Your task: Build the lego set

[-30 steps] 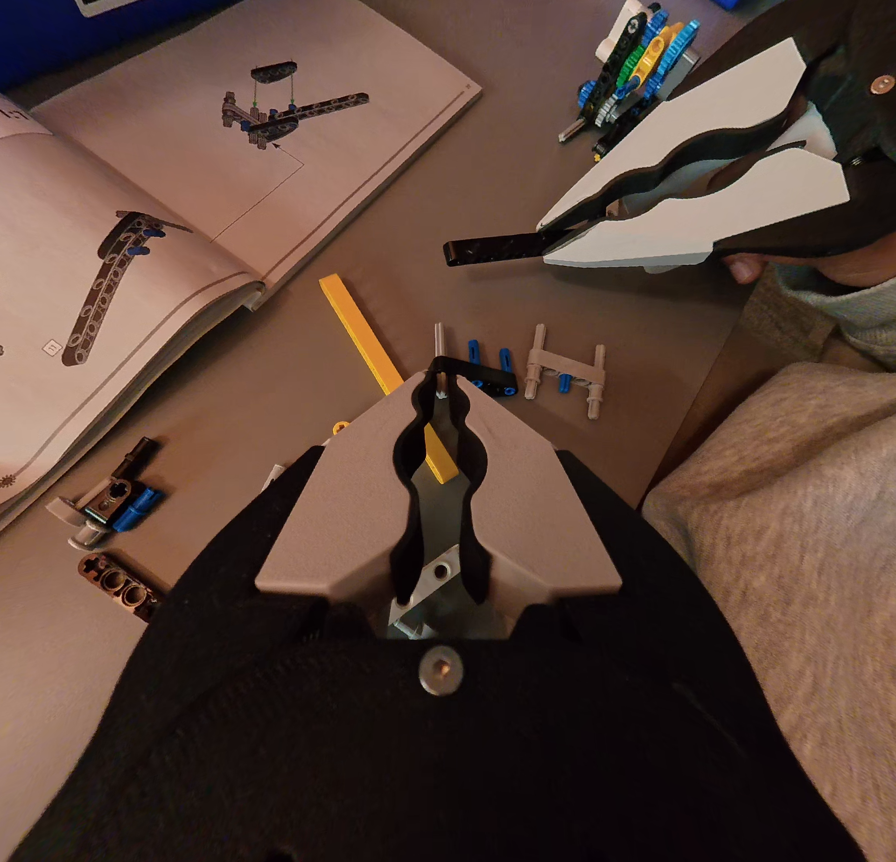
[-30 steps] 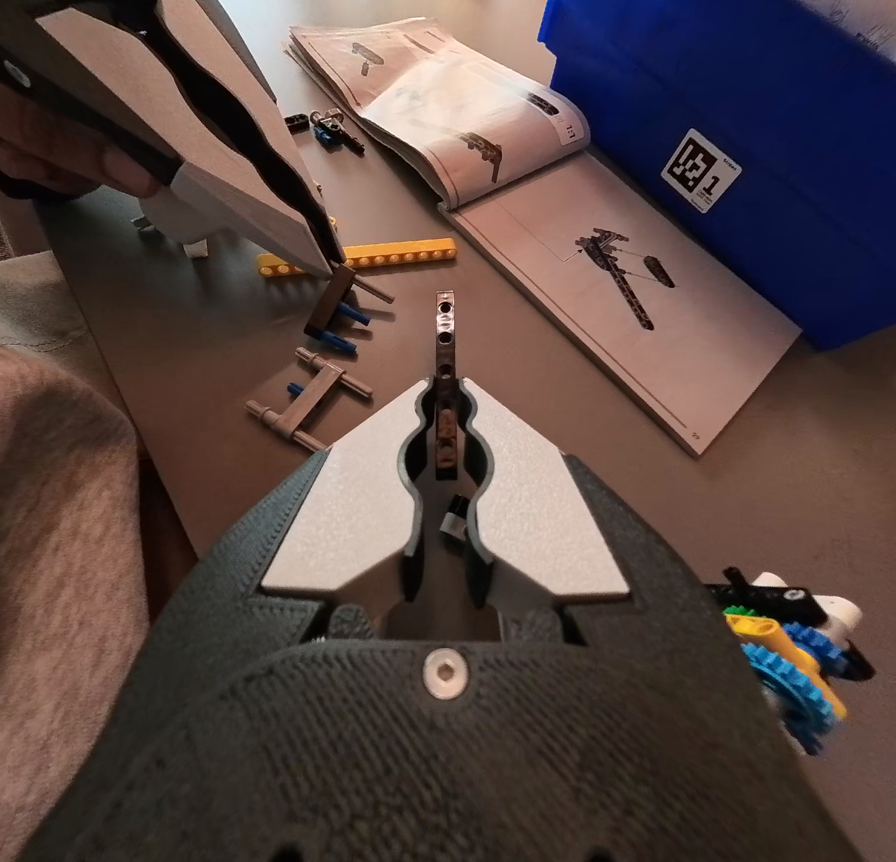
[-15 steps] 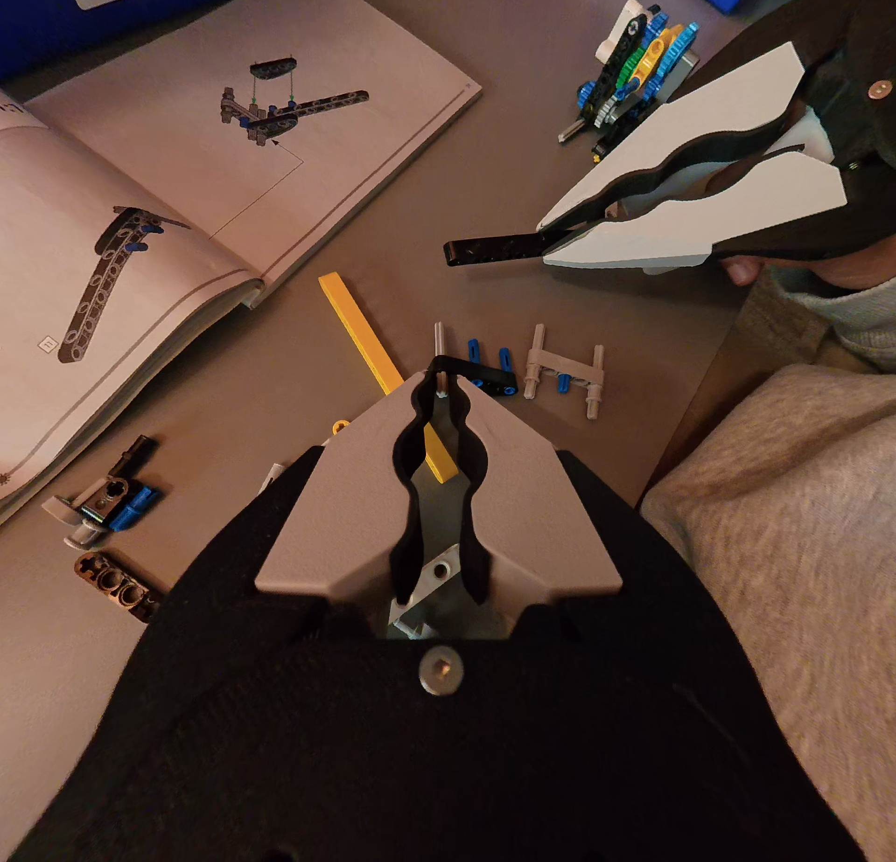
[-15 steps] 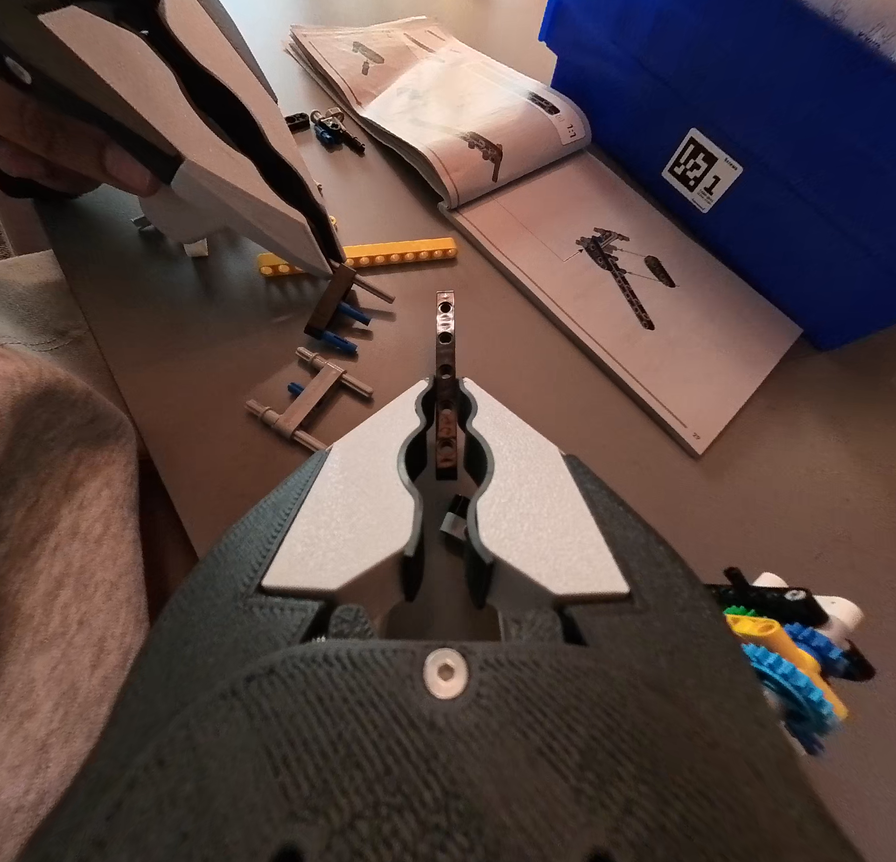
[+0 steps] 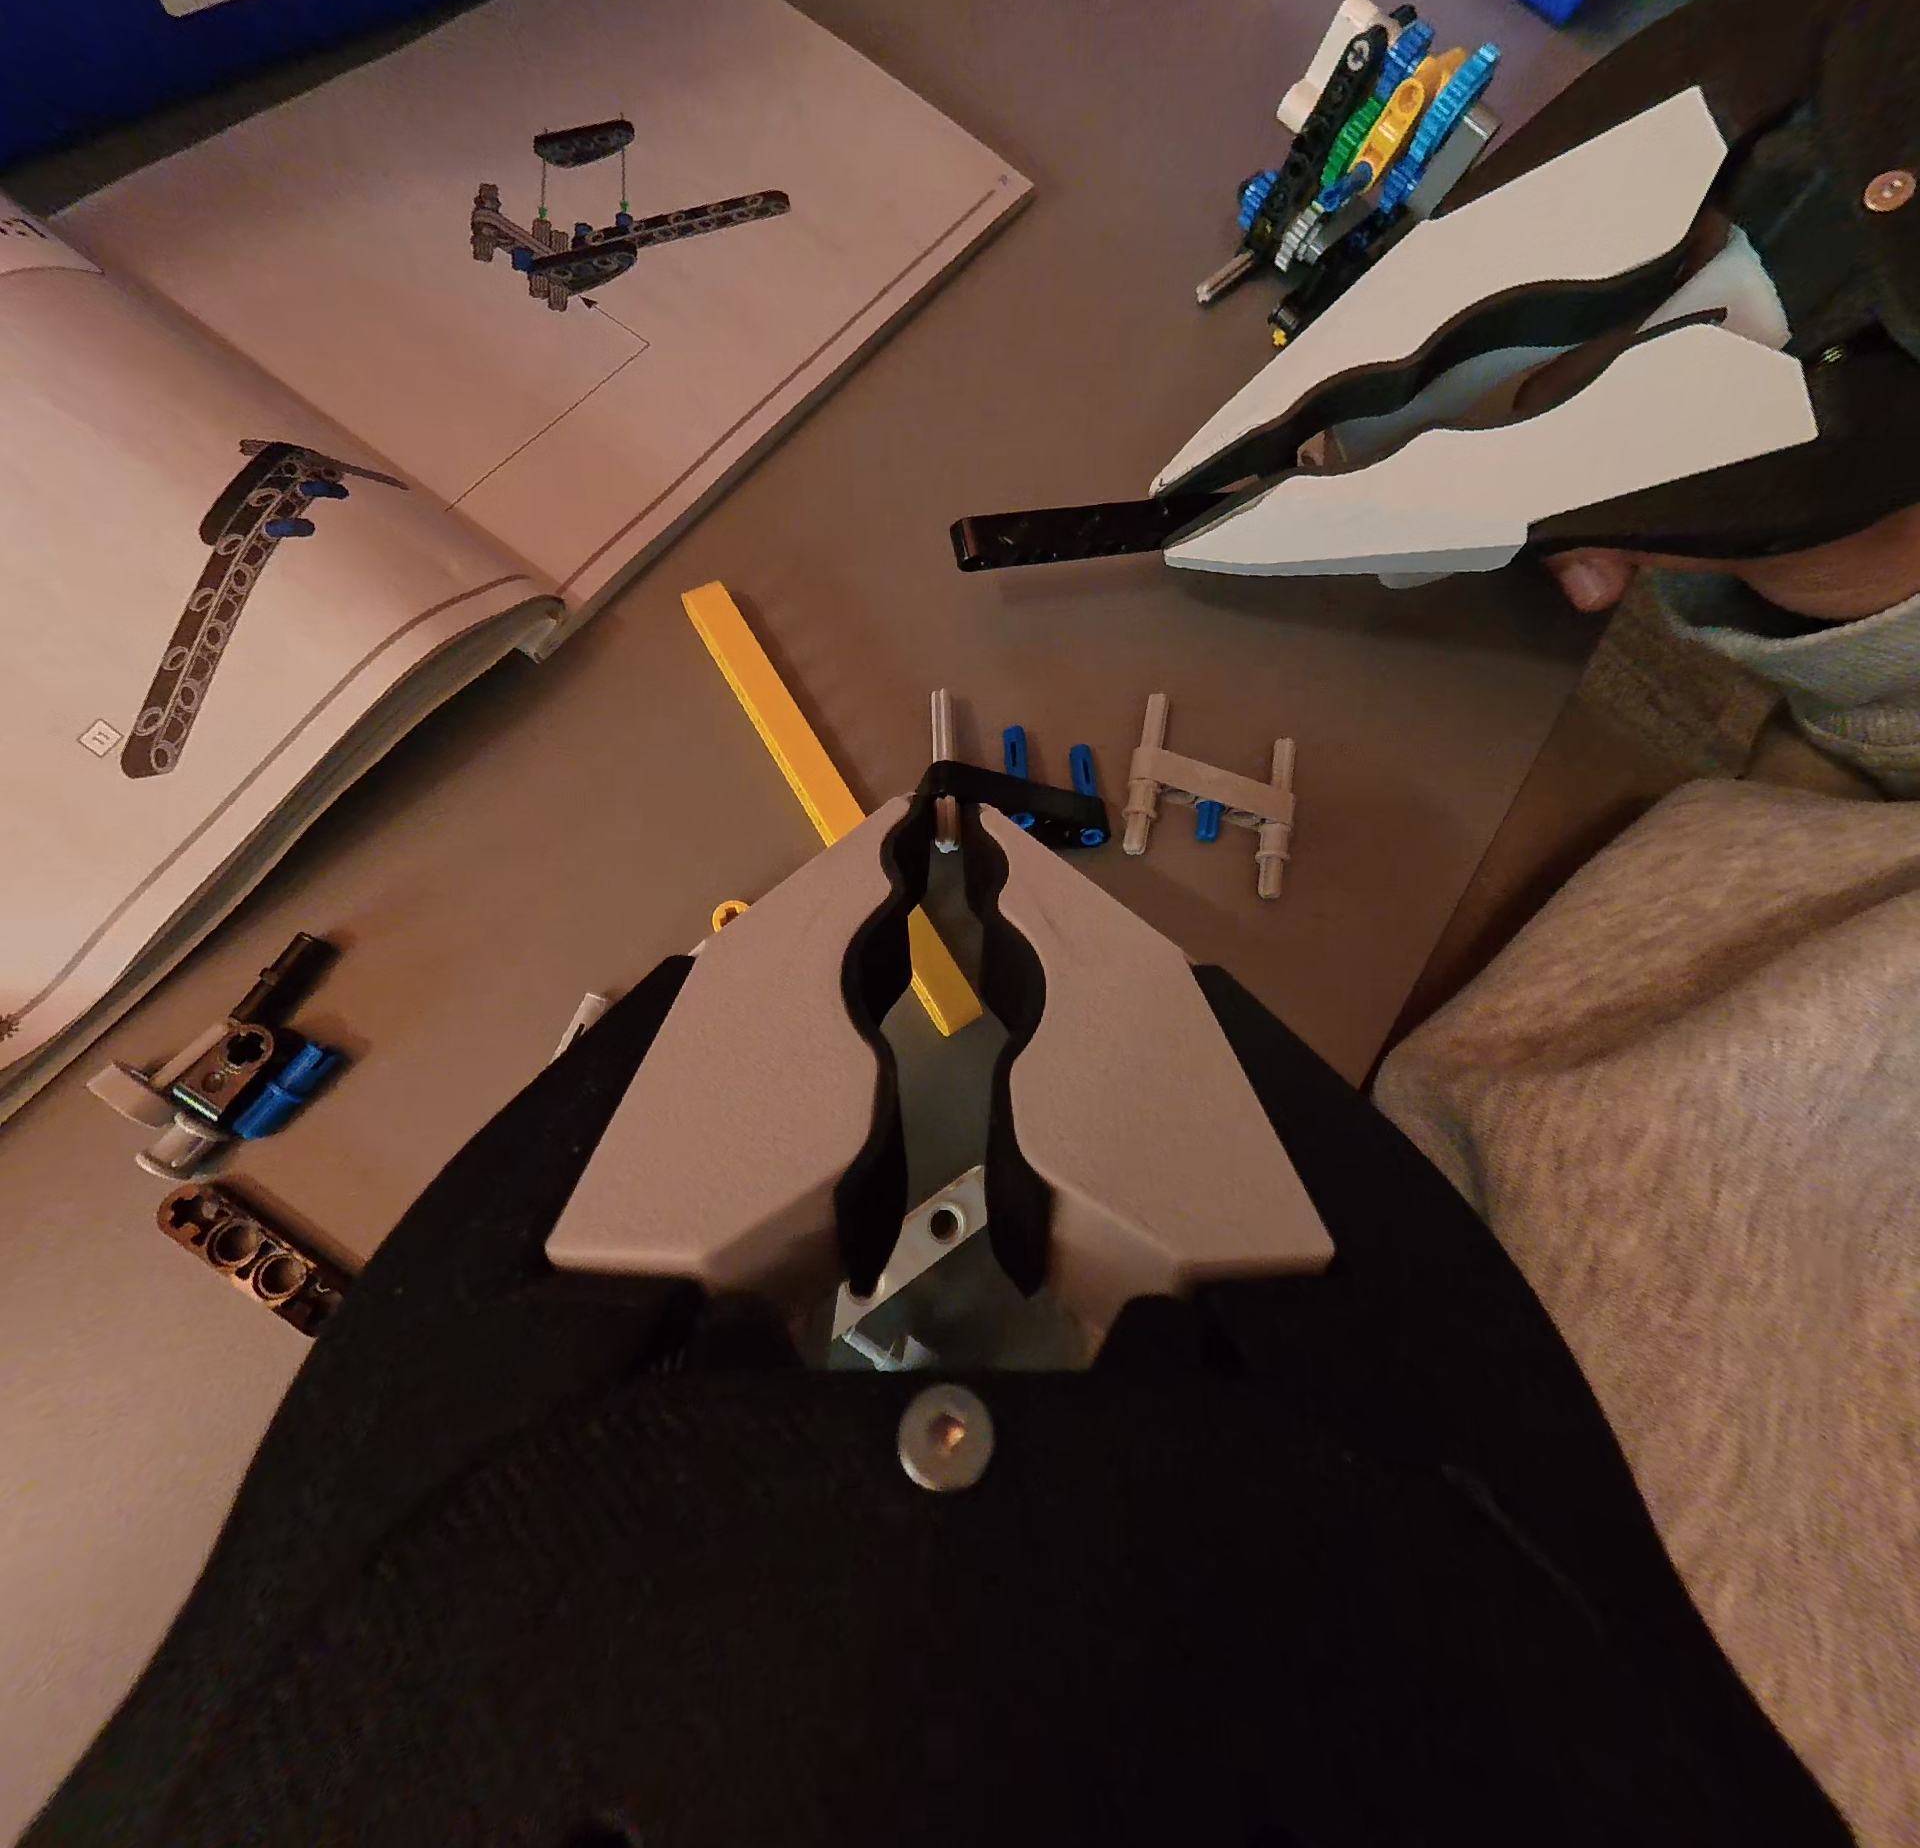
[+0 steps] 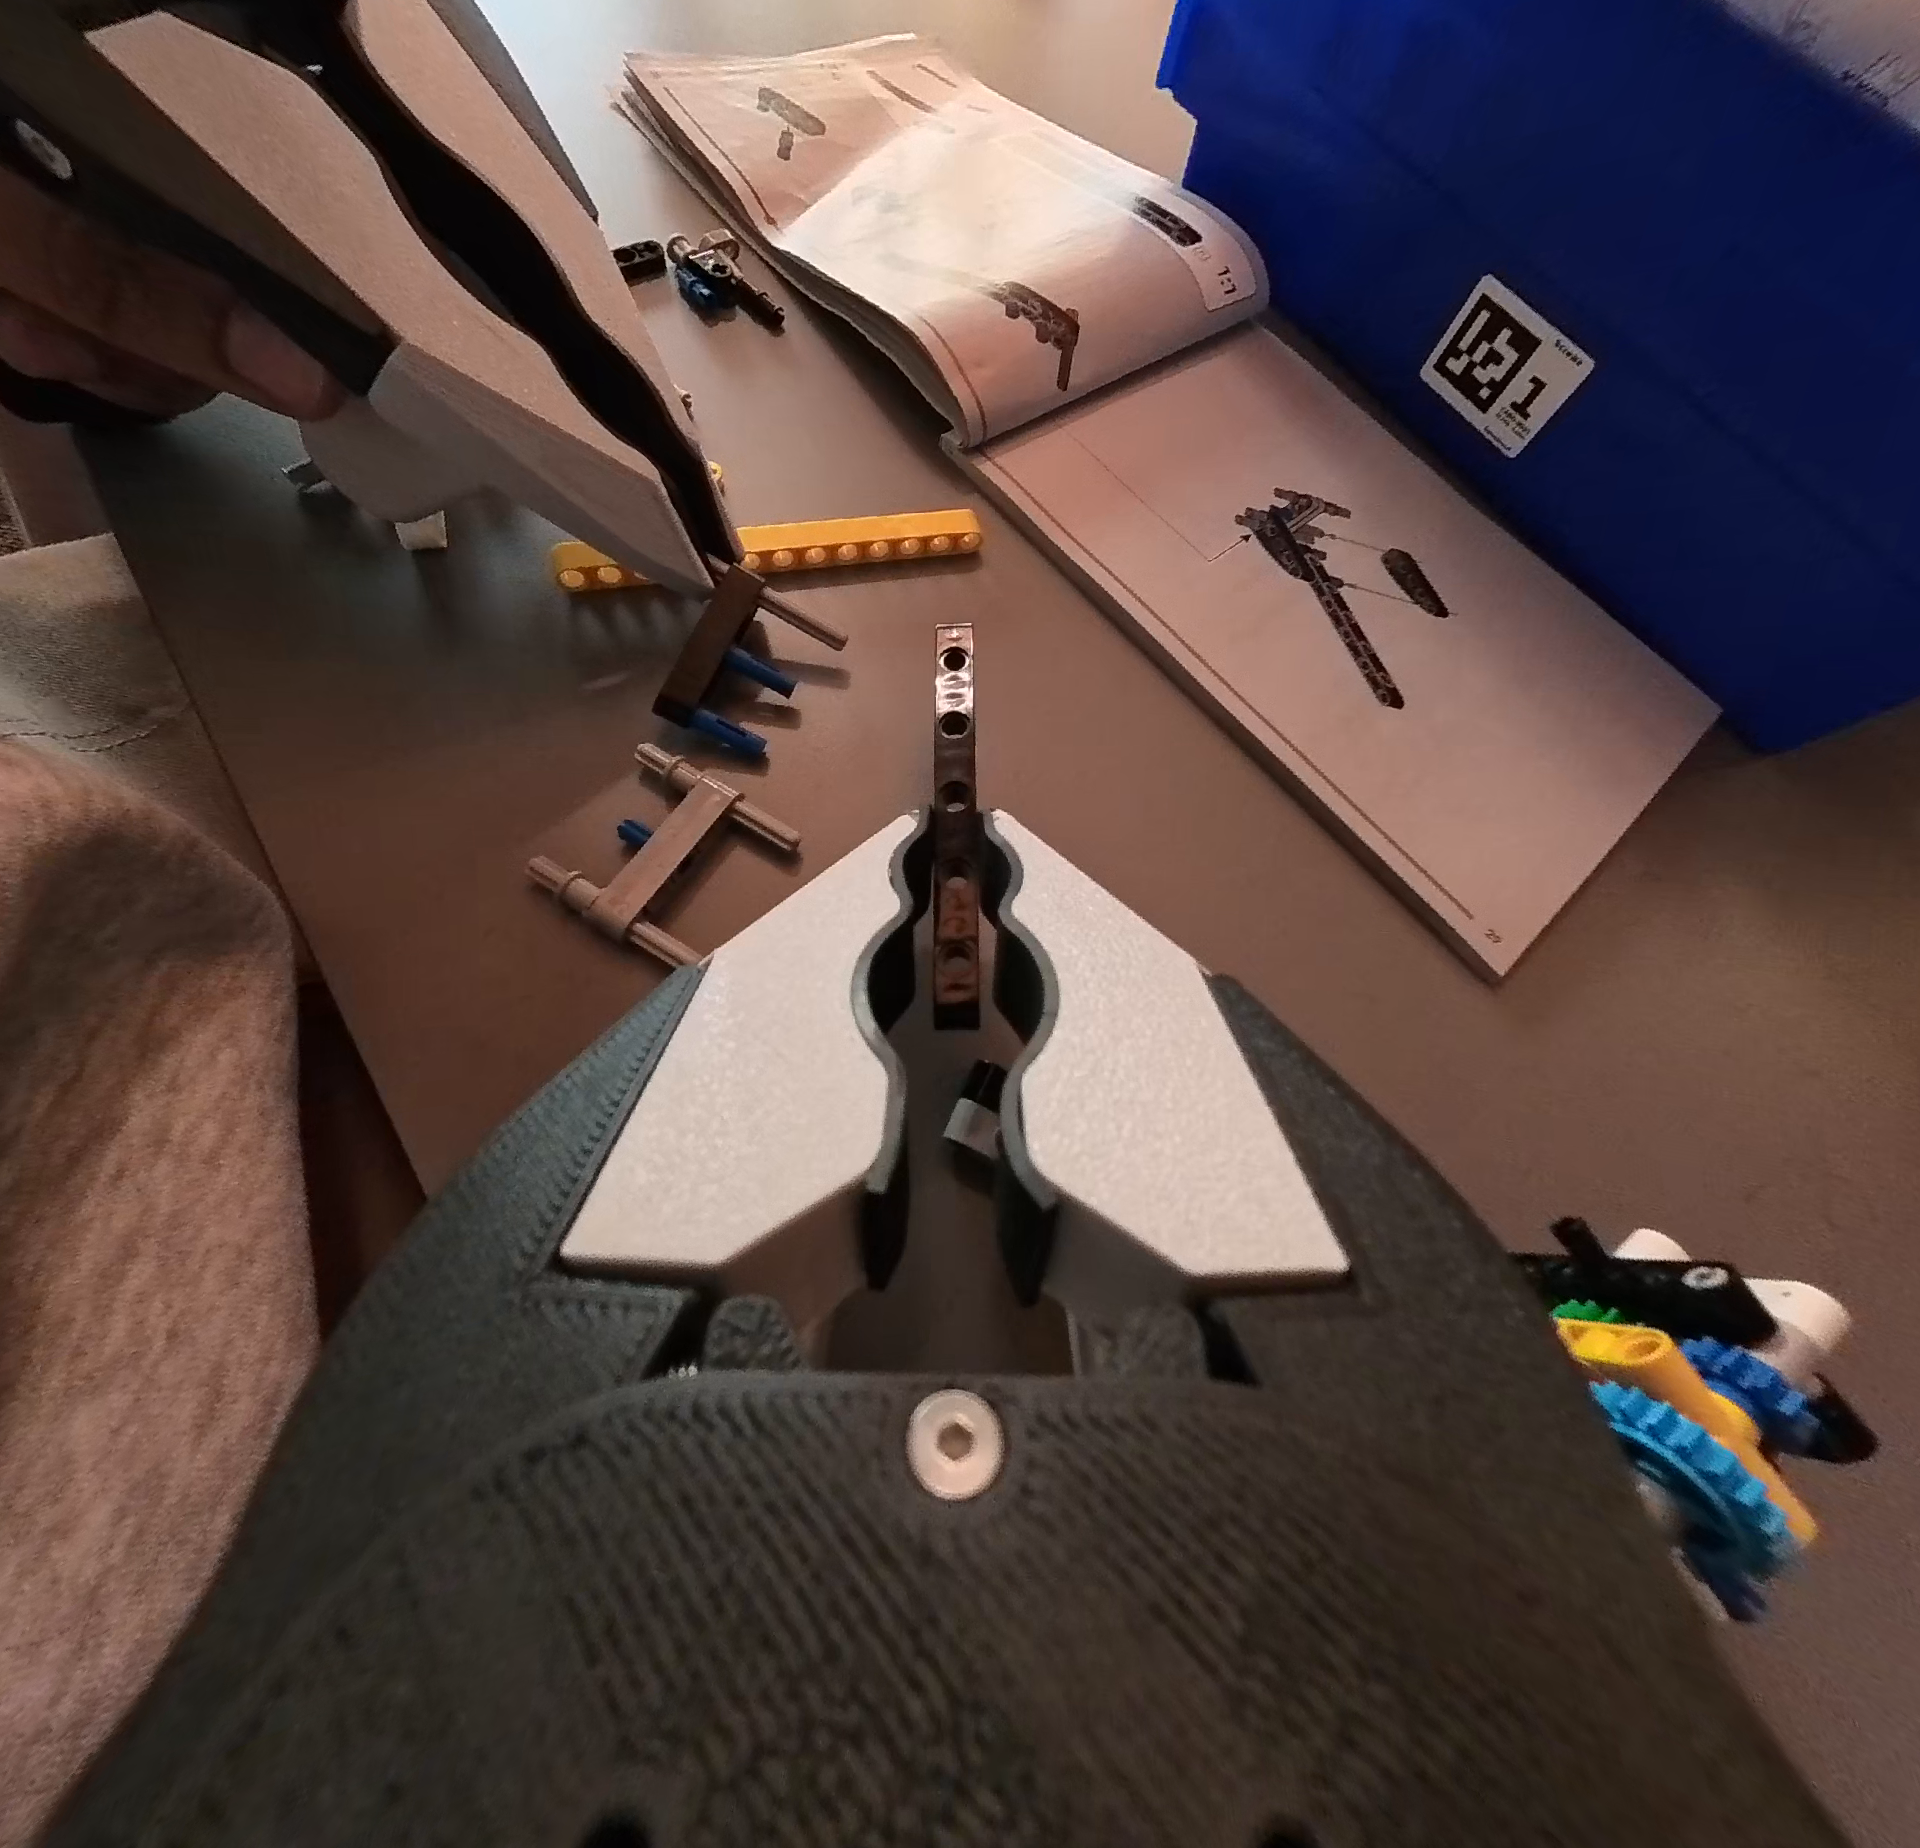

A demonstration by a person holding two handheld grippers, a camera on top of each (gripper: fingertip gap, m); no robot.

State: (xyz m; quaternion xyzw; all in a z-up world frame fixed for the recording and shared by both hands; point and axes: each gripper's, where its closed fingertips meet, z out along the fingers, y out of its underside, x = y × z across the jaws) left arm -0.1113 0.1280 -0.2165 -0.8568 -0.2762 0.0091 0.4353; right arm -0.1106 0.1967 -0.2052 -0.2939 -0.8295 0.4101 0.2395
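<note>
My left gripper (image 5: 943, 811) is shut on the end of a short black beam (image 5: 1023, 799) that carries two blue pins and a grey axle; it holds the piece tilted just above the table. The same piece shows in the right wrist view (image 6: 712, 655) under the left gripper (image 6: 722, 570). My right gripper (image 6: 951, 827) is shut on a long black beam (image 6: 954, 718) that points forward above the table; it also shows in the left wrist view (image 5: 1060, 536), held by the right gripper (image 5: 1169, 515). A grey H-shaped piece (image 5: 1210, 796) with a blue pin lies next to the short beam.
A yellow beam (image 5: 774, 707) lies under my left gripper. The open instruction booklet (image 5: 364, 364) lies at the far left, before a blue bin (image 6: 1558, 240). A coloured gear assembly (image 5: 1361, 146) sits at the far right. Small loose parts (image 5: 229, 1081) lie at the left. A person's grey sleeve (image 5: 1662, 1175) is at the table's edge.
Almost nothing has changed. Both grippers keep their beams and hold nearly still; the left wrist view has drifted very slightly.
</note>
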